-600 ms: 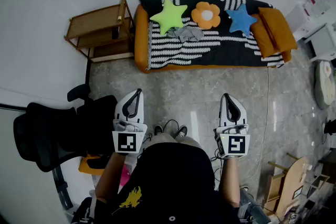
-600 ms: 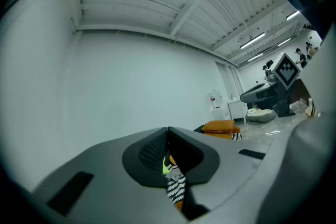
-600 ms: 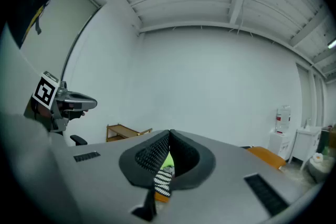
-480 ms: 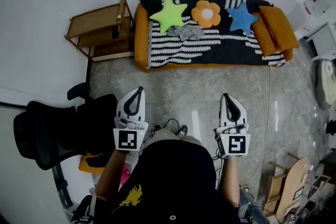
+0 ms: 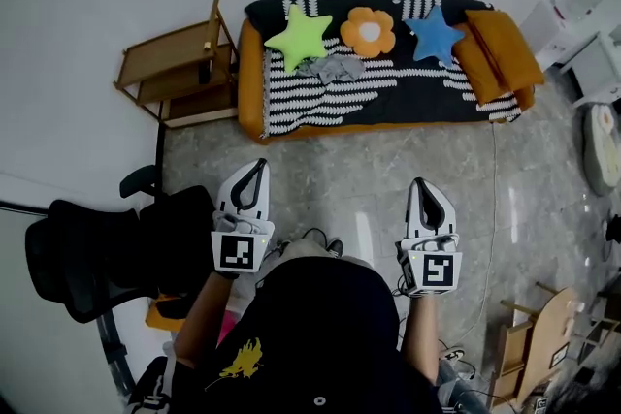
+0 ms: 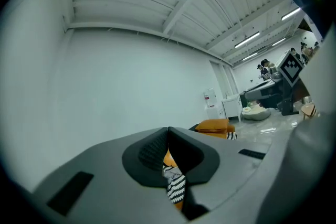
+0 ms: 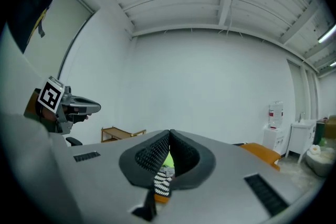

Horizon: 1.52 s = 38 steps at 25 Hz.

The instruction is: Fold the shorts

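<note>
Grey shorts (image 5: 331, 67) lie crumpled on the striped black-and-white cover of an orange sofa (image 5: 250, 82) at the far wall, just below a green star cushion (image 5: 300, 36). My left gripper (image 5: 256, 168) and right gripper (image 5: 420, 183) are held level over the stone floor, well short of the sofa, both pointing toward it. Each is shut with its jaws meeting at the tips and nothing between them. In the left gripper view the left gripper (image 6: 168, 129) shows a sliver of striped sofa behind it. In the right gripper view the right gripper (image 7: 169, 132) shows green and stripes.
An orange flower cushion (image 5: 368, 31), a blue star cushion (image 5: 435, 35) and an orange blanket (image 5: 501, 52) also lie on the sofa. A wooden shelf (image 5: 169, 70) stands left of it. A black office chair (image 5: 107, 246) is at my left. White furniture stands at the right.
The view has shifted slightly: sofa and shelf sit a little further left and up in the frame. Both grippers stay shut and keep their pose.
</note>
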Each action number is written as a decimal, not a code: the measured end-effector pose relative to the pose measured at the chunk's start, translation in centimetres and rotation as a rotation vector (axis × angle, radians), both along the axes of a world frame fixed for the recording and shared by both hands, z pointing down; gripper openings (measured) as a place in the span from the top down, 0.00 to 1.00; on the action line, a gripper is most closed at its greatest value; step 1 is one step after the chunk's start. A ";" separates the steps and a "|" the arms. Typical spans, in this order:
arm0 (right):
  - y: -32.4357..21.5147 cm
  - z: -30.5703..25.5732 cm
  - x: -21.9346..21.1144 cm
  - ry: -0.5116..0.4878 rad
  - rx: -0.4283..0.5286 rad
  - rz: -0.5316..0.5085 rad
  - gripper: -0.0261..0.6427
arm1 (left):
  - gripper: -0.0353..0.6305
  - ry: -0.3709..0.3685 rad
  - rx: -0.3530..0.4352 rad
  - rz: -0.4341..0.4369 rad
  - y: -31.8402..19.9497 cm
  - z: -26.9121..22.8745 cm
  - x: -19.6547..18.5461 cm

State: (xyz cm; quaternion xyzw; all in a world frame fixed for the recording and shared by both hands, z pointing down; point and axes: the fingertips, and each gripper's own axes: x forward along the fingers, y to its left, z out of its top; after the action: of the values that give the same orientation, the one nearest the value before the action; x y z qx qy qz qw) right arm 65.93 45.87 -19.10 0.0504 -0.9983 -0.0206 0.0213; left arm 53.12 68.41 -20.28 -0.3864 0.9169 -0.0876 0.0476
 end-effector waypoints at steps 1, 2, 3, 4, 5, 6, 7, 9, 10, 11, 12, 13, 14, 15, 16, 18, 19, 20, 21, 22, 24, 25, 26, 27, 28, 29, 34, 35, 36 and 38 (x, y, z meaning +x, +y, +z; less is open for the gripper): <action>-0.4 0.0 0.0 -0.004 -0.004 0.006 0.94 | 0.92 -0.001 -0.003 0.003 -0.4 -0.1 -0.1; -0.7 -0.1 0.1 -0.008 -0.008 0.011 0.94 | 0.92 -0.004 -0.007 0.005 -0.7 -0.1 -0.3; -0.9 -0.2 0.1 -0.016 -0.013 0.017 0.94 | 0.92 -0.008 -0.012 0.006 -1.0 -0.2 -0.4; -1.2 -0.1 0.2 -0.020 -0.018 0.025 0.94 | 0.92 -0.013 -0.018 0.006 -1.1 -0.2 -0.6; -1.4 0.1 0.3 -0.017 -0.018 0.032 0.94 | 0.92 -0.018 -0.025 0.003 -1.2 -0.3 -0.7; -1.7 0.3 0.4 -0.012 -0.017 0.038 0.94 | 0.92 -0.019 -0.031 0.000 -1.2 -0.3 -0.9; -1.9 0.5 0.4 -0.013 -0.018 0.045 0.94 | 0.92 -0.019 -0.037 0.000 -1.2 -0.3 -1.1; -2.5 0.6 0.4 -0.017 -0.024 0.062 0.94 | 0.92 -0.012 -0.035 0.007 -1.3 -0.5 -1.3; -2.7 0.4 0.3 -0.025 -0.031 0.070 0.92 | 0.90 -0.005 -0.024 0.008 -1.4 -0.6 -1.5; -2.9 0.2 0.2 -0.035 -0.037 0.077 0.90 | 0.88 0.000 -0.012 0.008 -1.5 -0.8 -1.6; -3.1 0.0 0.1 -0.039 -0.038 0.081 0.89 | 0.85 0.001 -0.004 0.007 -1.5 -1.0 -1.7; -3.2 0.1 0.1 -0.033 -0.034 0.081 0.89 | 0.82 0.000 0.002 0.005 -1.6 -1.2 -1.8; -3.2 0.3 0.3 -0.017 -0.027 0.079 0.88 | 0.79 -0.002 0.006 0.002 -1.6 -1.3 -1.9; -3.3 0.6 0.4 0.003 -0.022 0.075 0.87 | 0.75 -0.003 0.009 -0.001 -1.7 -1.4 -1.9; -3.5 0.9 0.5 0.016 -0.022 0.073 0.86 | 0.69 -0.004 0.011 -0.003 -1.8 -1.4 -2.0; -4.0 1.0 0.5 0.016 -0.036 0.075 0.82 | 0.58 -0.006 0.006 -0.004 -2.1 -1.3 -2.1; -4.2 1.0 0.4 0.013 -0.043 0.078 0.80 | 0.53 -0.005 0.005 -0.006 -2.2 -1.2 -2.2; -4.4 1.1 0.3 0.010 -0.047 0.081 0.78 | 0.49 -0.001 0.008 -0.009 -2.3 -1.1 -2.3; -4.5 1.1 0.2 0.011 -0.050 0.081 0.75 | 0.46 0.002 0.010 -0.011 -2.3 -1.1 -2.4; -4.5 1.3 0.2 0.017 -0.052 0.080 0.72 | 0.44 0.006 0.006 -0.012 -2.3 -0.9 -2.5; -4.4 1.5 -0.1 0.015 -0.069 0.072 0.64 | 0.40 0.012 -0.027 -0.014 -2.3 -0.3 -2.8; -4.3 1.6 -0.3 0.013 -0.086 0.065 0.60 | 0.38 0.014 -0.047 -0.018 -2.2 -0.1 -3.0; -4.3 1.8 -0.5 0.017 -0.104 0.057 0.54 | 0.37 0.014 -0.064 -0.023 -2.2 0.0 -2.9; -4.5 2.1 -0.5 0.031 -0.119 0.049 0.47 | 0.35 0.014 -0.079 -0.025 -2.3 0.0 -2.7; -4.9 2.3 -0.4 0.046 -0.128 0.044 0.40 | 0.34 0.014 -0.091 -0.025 -2.7 0.1 -2.4; -5.3 2.5 -0.4 0.056 -0.133 0.044 0.33 | 0.33 0.017 -0.100 -0.022 -3.0 0.2 -2.2; -4.5 3.3 -1.9 0.063 -0.140 0.045 0.10 | 0.28 0.058 -0.130 -0.002 -2.8 1.1 -2.5; -4.3 3.7 -2.2 0.075 -0.139 0.037 0.10 | 0.28 0.061 -0.133 -0.002 -2.7 1.1 -2.8; -4.1 4.1 -2.7 0.090 -0.137 0.027 0.10 | 0.28 0.064 -0.128 -0.007 -2.8 1.1 -3.0; -4.2 4.4 -4.0 0.102 -0.138 0.013 0.10 | 0.28 0.073 -0.114 -0.024 -3.1 1.0 -4.0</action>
State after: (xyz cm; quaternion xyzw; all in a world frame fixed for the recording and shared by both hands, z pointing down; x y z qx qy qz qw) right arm 61.89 41.70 -14.68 0.0544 -0.9946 0.0461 0.0755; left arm 49.15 65.33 -19.30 -0.3806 0.9161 -0.1259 -0.0090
